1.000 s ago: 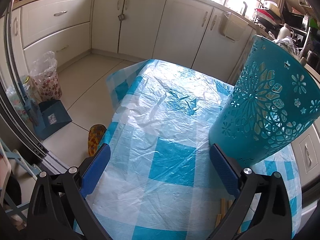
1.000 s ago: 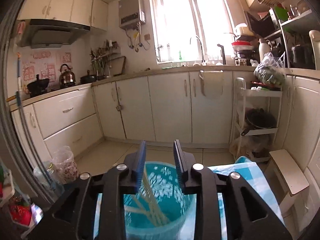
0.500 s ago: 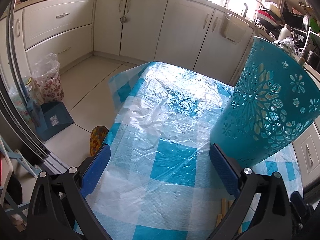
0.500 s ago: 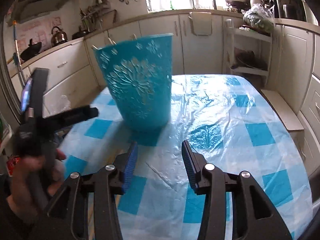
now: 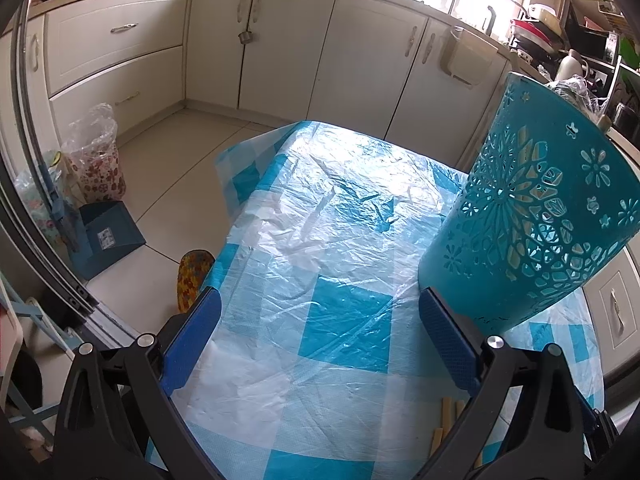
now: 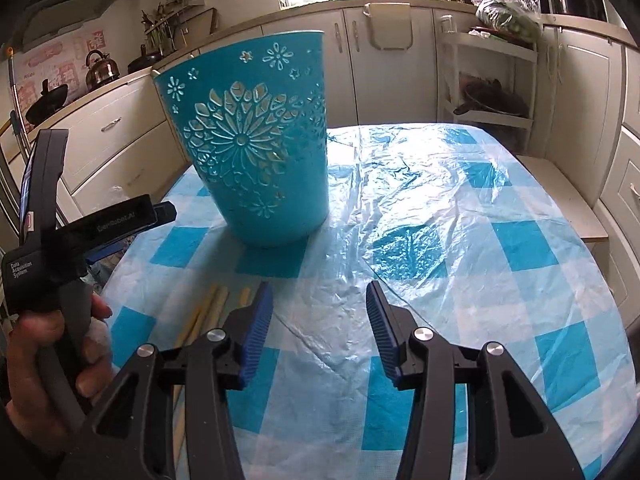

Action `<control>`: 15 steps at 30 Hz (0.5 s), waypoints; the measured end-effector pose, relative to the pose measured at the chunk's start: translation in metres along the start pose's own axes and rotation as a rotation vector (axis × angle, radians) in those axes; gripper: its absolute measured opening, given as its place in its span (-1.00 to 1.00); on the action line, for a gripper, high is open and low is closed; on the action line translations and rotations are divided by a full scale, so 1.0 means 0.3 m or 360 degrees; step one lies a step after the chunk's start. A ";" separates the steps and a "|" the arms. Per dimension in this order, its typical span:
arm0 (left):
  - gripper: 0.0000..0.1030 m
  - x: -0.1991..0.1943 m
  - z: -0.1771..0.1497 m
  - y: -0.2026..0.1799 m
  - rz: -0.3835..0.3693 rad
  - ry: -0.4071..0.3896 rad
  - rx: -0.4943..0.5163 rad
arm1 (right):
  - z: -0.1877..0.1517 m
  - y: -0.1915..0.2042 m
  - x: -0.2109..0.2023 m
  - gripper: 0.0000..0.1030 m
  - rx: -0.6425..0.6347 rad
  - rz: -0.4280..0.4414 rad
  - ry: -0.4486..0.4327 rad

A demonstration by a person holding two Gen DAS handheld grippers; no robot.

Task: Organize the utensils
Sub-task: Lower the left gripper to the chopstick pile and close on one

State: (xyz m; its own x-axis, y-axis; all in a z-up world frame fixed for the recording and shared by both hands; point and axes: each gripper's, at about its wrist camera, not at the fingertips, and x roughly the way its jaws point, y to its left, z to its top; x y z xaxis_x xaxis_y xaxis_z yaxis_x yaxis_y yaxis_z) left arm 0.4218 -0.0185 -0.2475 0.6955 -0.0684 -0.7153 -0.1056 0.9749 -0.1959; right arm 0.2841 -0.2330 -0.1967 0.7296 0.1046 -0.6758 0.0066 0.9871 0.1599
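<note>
Room: kitchen with cream cupboards (image 5: 280, 40) all round and a bright window behind.
Table: wears a blue and white check cloth (image 6: 460, 264) under crinkly clear plastic.
Chopsticks: pale wooden chopsticks (image 6: 208, 312) lie flat on the cloth, near the front edge, in front of the bucket and apart from it. In the left view only their ends (image 5: 442, 420) peek out by the right finger.
Bucket: a teal bucket (image 6: 256, 148) with flower holes stands upright on the cloth. More pale sticks show through its holes.
Right gripper (image 6: 320, 328): hangs over the cloth just right of the chopsticks. Its jaws have just been opening, stand about half apart, and hold nothing.
Left gripper (image 5: 320, 340): jaws spread wide, nothing between them, only cloth below. The bucket is just past its right finger.
Hand (image 6: 52, 360): holds the left gripper's black handle at the left side of the table.
Floor: a flowery bag (image 5: 96, 160) and a blue dustpan (image 5: 108, 236) sit there.
</note>
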 end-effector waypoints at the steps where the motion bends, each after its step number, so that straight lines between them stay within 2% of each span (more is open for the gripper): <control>1: 0.85 0.002 0.001 0.000 0.0000 0.0000 0.0001 | 0.000 -0.003 0.001 -0.07 0.0007 0.0001 0.0003; 5: 0.85 0.002 -0.001 -0.005 -0.0006 0.0014 0.0016 | -0.002 0.007 -0.003 -0.07 -0.0023 0.0007 -0.0002; 9: 0.85 -0.007 -0.007 -0.008 -0.0033 0.0043 0.0032 | -0.007 0.058 -0.008 -0.07 -0.0156 0.0025 0.0007; 15: 0.85 -0.042 -0.037 -0.014 0.0003 0.0069 0.0106 | -0.031 0.106 0.020 -0.07 -0.0238 0.0117 0.0160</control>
State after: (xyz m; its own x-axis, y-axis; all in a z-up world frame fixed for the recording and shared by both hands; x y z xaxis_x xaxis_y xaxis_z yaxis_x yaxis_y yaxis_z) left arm 0.4055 -0.0242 -0.2451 0.6636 -0.0741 -0.7444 -0.0583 0.9869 -0.1503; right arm 0.2824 -0.1998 -0.2023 0.6523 0.1815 -0.7360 -0.1517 0.9825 0.1078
